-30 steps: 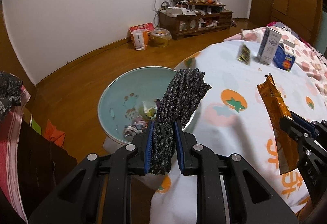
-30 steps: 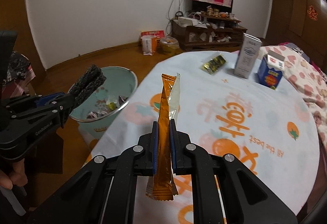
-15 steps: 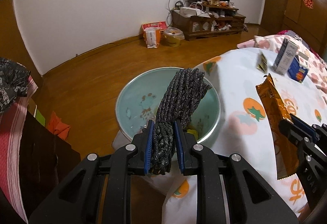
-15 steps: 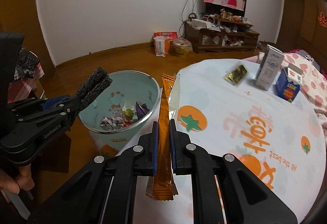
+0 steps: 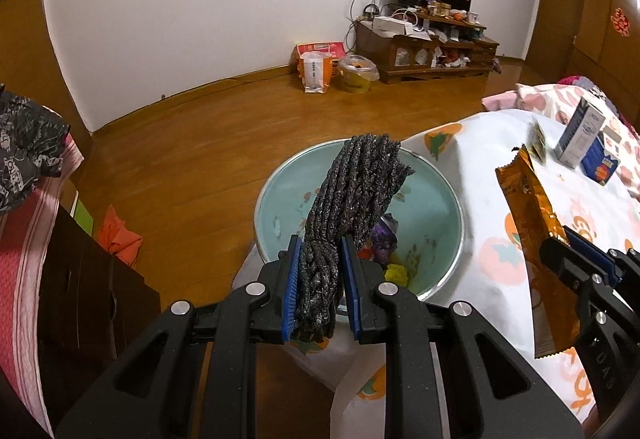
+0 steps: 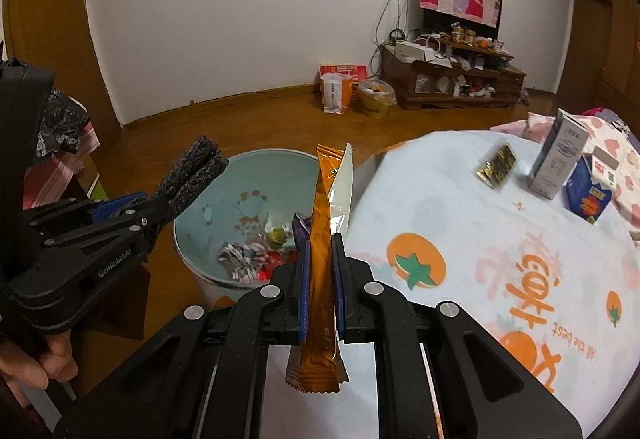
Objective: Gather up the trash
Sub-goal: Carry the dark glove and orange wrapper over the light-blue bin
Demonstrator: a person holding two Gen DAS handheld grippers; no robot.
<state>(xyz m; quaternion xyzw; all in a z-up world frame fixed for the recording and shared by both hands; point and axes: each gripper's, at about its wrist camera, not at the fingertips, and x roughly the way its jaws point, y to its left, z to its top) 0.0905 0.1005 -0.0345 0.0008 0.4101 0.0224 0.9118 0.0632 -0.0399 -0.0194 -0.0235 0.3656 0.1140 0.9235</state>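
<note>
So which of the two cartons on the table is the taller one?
The white and grey carton, standing upright; the blue carton beside it is shorter and squatter.

The speckled dark grey knitted glove (image 5: 352, 195) is showing between the blue pads (image 5: 291, 291) of the black left gripper (image 5: 320, 291), with the pale teal round bin (image 5: 280, 187) just past it wearing faded orange and brown prints. The shiny orange foil wrapper (image 6: 320, 239) with its silver inside is sitting between the right gripper's (image 6: 320, 287) blue pads, and to that gripper's right the white tablecloth (image 6: 460, 223) is sporting orange persimmons with green tops.
</note>
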